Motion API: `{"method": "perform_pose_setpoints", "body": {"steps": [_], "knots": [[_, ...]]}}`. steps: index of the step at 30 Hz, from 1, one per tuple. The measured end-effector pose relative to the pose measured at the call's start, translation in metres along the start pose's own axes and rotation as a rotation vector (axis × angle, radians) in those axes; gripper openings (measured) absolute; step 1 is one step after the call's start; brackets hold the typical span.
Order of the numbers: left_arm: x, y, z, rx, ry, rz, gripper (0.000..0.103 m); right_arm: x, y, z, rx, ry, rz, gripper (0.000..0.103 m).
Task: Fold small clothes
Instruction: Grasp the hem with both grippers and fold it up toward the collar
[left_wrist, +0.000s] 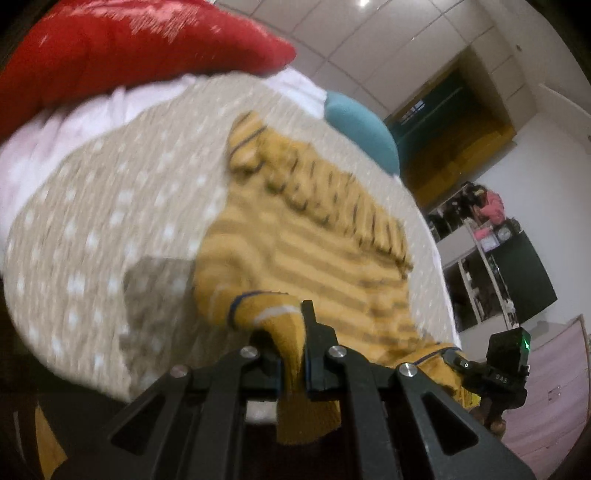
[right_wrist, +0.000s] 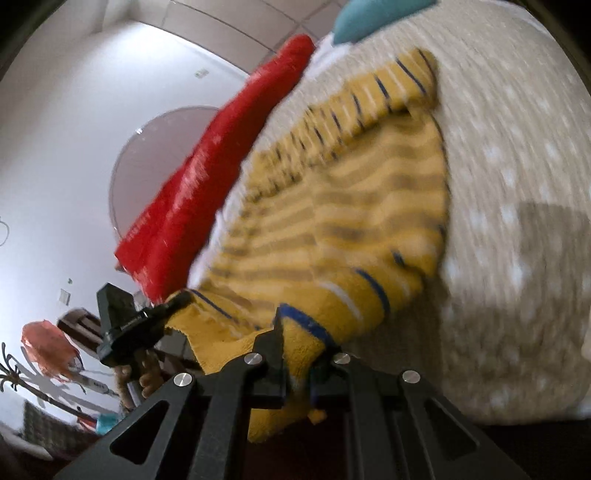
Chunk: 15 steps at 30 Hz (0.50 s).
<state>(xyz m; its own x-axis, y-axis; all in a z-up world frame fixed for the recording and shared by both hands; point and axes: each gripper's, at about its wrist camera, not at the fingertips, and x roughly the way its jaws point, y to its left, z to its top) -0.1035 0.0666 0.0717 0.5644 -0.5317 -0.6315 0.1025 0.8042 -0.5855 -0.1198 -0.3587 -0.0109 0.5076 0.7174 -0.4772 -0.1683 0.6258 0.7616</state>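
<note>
Left gripper (left_wrist: 291, 332): jaws pressed together on a striped cuff or hem corner of the yellow garment (left_wrist: 303, 243); cloth bunches between the fingers and hangs below them. Right gripper (right_wrist: 301, 343): likewise pinched shut on the neighbouring corner with a blue band at its edge. In the left wrist view the right gripper shows low at the right, gripping the same near edge; in the right wrist view the left one shows at the left.

Judgement: the two pinches sit at opposite ends of the near edge so that the edge can be carried as one straight line over the body of the garment, giving an even fold rather than a twisted one. The near edge is raised off the surface; the far part, with its rumpled striped border, lies flat on the bed.

Garment location: middle of the beige dotted bedcover (left_wrist: 96, 221), well apart from the pillows. Both views are motion-blurred, so stripe detail is unreliable.

Surface: soft, quilted-looking cover; likely to drag on the knit.

Farther off: red pillow (left_wrist: 129, 48) and teal pillow (left_wrist: 362, 125) at the head of the bed, white sheet beneath them. Beyond: white walls, panelled ceiling, cluttered shelving (left_wrist: 487, 229).
</note>
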Motion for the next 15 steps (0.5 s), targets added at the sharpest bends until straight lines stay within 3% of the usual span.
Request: {"method": "perform_pose_setpoints", "body": {"steps": [7,15], "knots": [[0.031,-0.026,0.081,0.046,-0.079,0.015,0.007,0.002,0.028,0.083,-0.065,-0.117,-0.024,0.009],[0.085,-0.031,0.134,0.067,-0.049,0.059,0.007,0.030,0.022,0.148,-0.051,-0.129,-0.090,0.009]]}}
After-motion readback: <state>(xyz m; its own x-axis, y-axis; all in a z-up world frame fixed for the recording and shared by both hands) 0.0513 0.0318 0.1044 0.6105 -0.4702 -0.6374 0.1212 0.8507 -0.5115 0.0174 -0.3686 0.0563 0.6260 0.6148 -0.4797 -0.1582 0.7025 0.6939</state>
